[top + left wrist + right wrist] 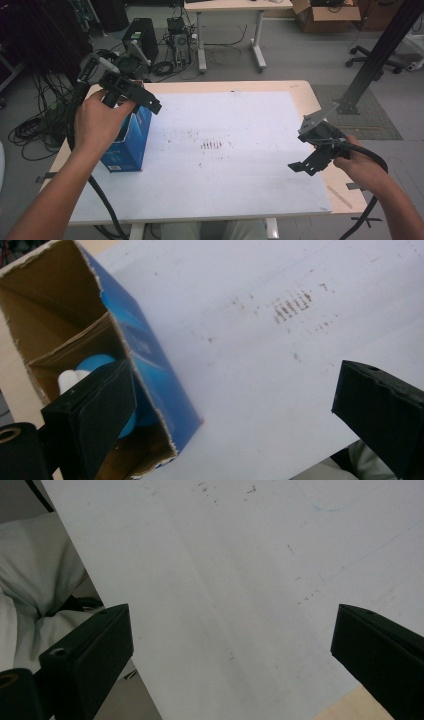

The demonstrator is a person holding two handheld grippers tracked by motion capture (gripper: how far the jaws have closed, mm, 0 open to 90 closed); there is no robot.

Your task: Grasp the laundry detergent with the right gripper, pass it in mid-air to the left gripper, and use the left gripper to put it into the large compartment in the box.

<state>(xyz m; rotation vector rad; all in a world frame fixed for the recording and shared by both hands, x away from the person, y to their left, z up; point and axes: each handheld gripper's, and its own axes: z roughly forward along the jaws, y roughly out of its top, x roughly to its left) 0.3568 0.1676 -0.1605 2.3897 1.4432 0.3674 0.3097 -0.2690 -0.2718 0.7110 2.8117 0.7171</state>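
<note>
A big sheet lies on the table and covers most of it; a box stands on the sheet near its left edge, with its top open; inside the box sits a round thing, low down, behind a cardboard wall; the left gripper hangs just above the box, held by the left hand, with its jaws wide apart; a patch of small marks sits in the middle of the sheet, to the right of the box; the right gripper hangs over the right edge of the sheet, well apart from the box, its jaws spread too; behind the table, on the floor, lie cables and stands another table.
</note>
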